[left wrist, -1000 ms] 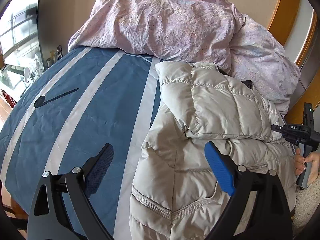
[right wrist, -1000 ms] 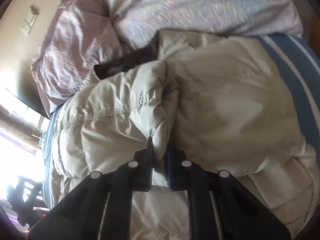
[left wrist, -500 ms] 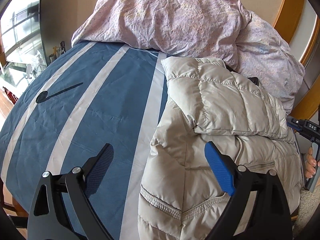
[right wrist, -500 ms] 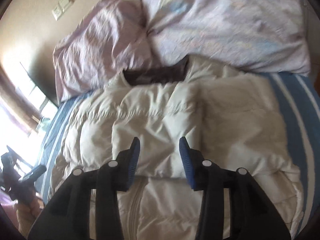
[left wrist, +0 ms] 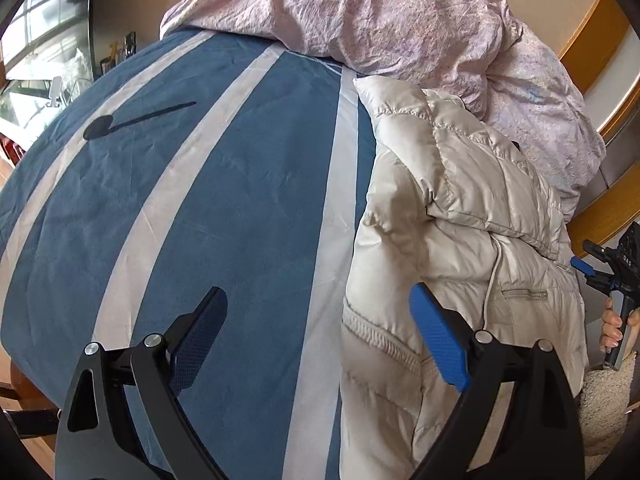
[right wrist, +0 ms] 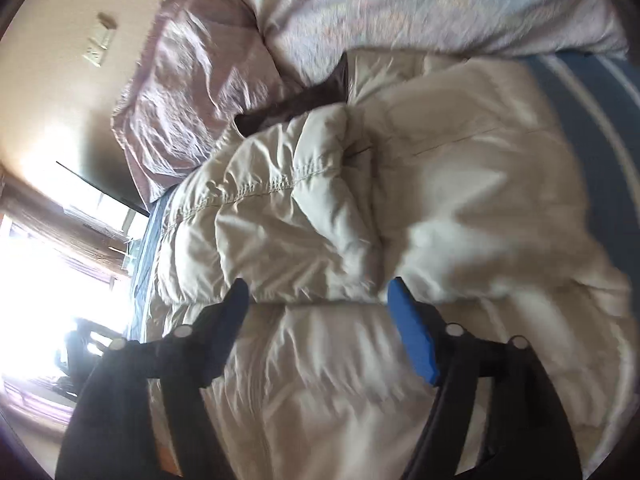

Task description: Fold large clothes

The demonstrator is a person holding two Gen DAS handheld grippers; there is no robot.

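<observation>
The right gripper is wide open and holds nothing. Its jaws have just been opening, and a second ago they were pinched shut on the sleeve. Now the sleeve lies loose across the coat, just past the fingertips. The left gripper is wide open too, and empty. It hangs over the blue bed cover, with one finger in front of the coat's near edge.

The coat lies on the right side of the bed, up against the pink duvet. One sleeve looks folded in, so the job seems partly done. The body of the coat is not yet folded up small.

The coat now sits further right in the left view than it did before.
</observation>
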